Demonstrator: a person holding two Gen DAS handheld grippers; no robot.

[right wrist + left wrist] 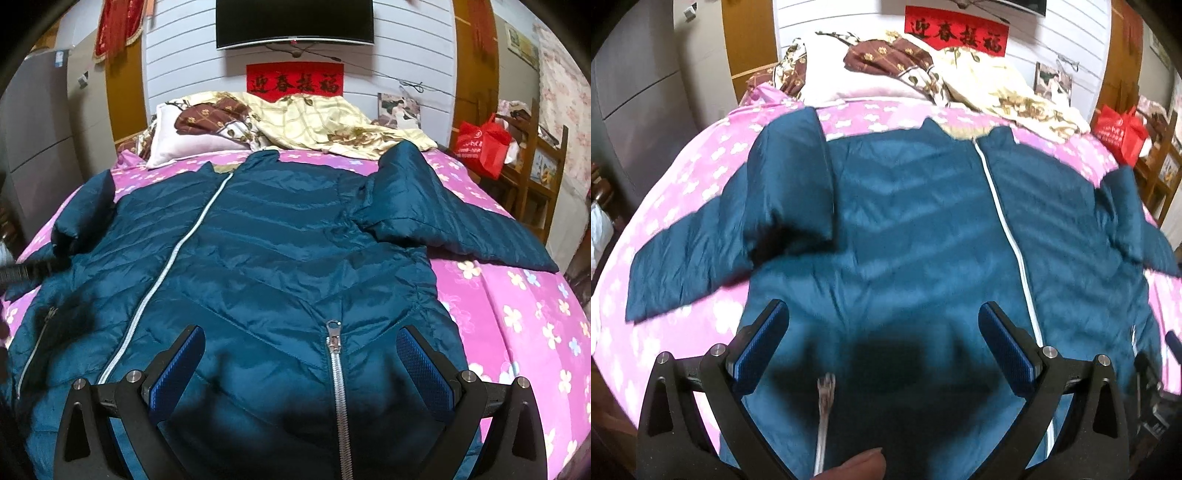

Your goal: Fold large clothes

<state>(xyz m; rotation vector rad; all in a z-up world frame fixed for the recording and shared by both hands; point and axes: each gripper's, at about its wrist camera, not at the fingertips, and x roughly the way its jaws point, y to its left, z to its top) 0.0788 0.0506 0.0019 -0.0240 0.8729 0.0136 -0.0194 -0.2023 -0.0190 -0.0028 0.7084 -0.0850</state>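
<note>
A large teal quilted puffer jacket (908, 221) lies front-up and zipped on a pink flowered bed sheet (683, 199), collar toward the headboard. It also fills the right wrist view (277, 251). Its left sleeve (690, 254) spreads out sideways; its right sleeve (454, 218) spreads to the right. My left gripper (882, 317) is open and empty, hovering over the lower left front near a pocket zipper (825, 402). My right gripper (301, 347) is open and empty above the right pocket zipper (338, 373) near the hem.
Pillows and a crumpled cream-and-brown quilt (295, 122) lie at the head of the bed. A red bag (484, 144) sits on a wooden shelf at the right. A grey cabinet (33, 140) stands at the left. A TV (295, 22) hangs on the wall.
</note>
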